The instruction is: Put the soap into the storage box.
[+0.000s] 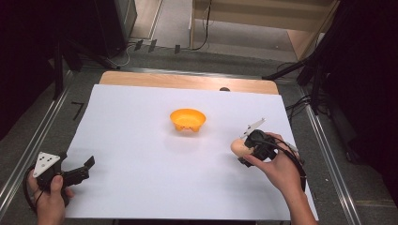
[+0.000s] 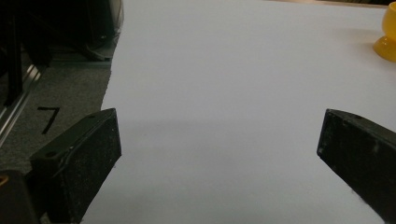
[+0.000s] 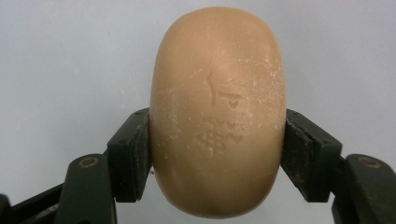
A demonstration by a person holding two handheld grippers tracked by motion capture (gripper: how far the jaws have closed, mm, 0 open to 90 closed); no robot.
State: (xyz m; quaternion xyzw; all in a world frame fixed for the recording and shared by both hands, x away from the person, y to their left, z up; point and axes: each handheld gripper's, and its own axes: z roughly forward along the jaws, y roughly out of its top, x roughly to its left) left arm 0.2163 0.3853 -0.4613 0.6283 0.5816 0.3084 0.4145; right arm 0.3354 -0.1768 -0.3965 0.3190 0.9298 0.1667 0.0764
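Soap bar (image 3: 217, 112): one, tan, smooth rounded oval, faint embossed marks, whitish scuffs; clamped between right gripper (image 3: 217, 156) fingers (image 3: 132, 154), above white sheet (image 1: 141, 140) right side. One orange footed plastic bowl (image 1: 187, 119) mid-counter. Left gripper (image 2: 219, 154) fingers spread wide, nothing between, near sheet's left edge.

Wooden table under a white sheet

The table (image 1: 187, 80) carries a white sheet (image 1: 141, 154) covering nearly all of it; an orange bowl (image 1: 187, 119) stands mid-sheet, apparently on small feet.
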